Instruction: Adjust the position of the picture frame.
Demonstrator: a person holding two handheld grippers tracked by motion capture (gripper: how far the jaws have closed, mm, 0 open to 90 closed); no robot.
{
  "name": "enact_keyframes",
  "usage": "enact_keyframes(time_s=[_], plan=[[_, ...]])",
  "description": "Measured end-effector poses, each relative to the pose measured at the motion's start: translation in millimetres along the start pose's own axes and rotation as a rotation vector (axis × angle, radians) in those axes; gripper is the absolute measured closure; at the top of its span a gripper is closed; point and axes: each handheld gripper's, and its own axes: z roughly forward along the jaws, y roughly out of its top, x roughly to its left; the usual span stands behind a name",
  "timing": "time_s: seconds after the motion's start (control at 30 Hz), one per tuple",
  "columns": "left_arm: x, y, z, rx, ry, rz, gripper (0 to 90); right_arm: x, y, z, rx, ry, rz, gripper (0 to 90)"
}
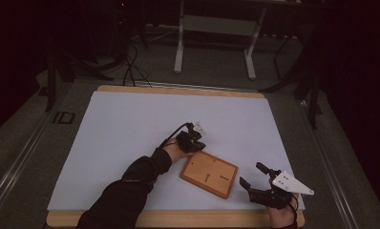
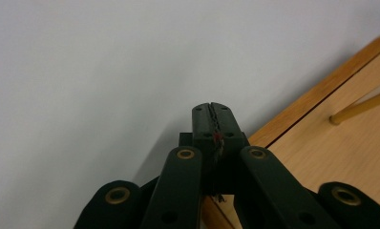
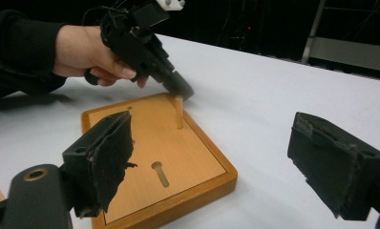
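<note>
A wooden peg board (image 1: 209,173) lies between the grippers on the white table (image 1: 131,124). The left gripper (image 3: 181,90), jaws closed, hovers just above an upright wooden peg (image 3: 179,112) at the board's far edge, apparently between placings. The right gripper (image 1: 255,177) waits beside the board with jaws wide apart, and should next find another peg.

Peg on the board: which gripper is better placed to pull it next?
Probably left. The left gripper sits shut right by the top of the upright peg on the wooden board. The right gripper hangs open, off the board's near right corner.

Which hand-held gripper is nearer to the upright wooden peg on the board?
Left. The left hand-held gripper is right at the peg top; the right hand-held gripper is beyond the wooden board edge.
</note>
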Motion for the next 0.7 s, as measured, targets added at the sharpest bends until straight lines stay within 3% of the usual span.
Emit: enact_keyframes(time_s=[0.1, 0.43, 0.53, 0.6, 0.7], plan=[[-3.2, -5.3, -2.6, 0.006, 0.0, 0.007, 90.0, 0.4, 0.1, -0.1, -0.001, 0.001, -0.003, 14.8], [-11.4, -10.6, -24.5, -0.061, 0.006, -0.021, 90.0, 0.8, 0.1, 0.8, 0.003, -0.001, -0.004, 14.8], [-22.2, -13.0, -36.2, -0.09, -0.026, -0.023, 90.0, 0.8, 0.1, 0.9, 0.003, -0.001, -0.003, 14.8], [-34.4, -15.0, -42.5, -0.096, -0.037, 0.014, 90.0, 0.3, 0.0, 0.9, 0.003, -0.001, -0.003, 14.8], [-52.4, -19.3, -49.3, -0.101, -0.079, 0.009, 90.0, -0.2, -0.1, 1.0, 0.002, 0.0, 0.003, 14.9]])
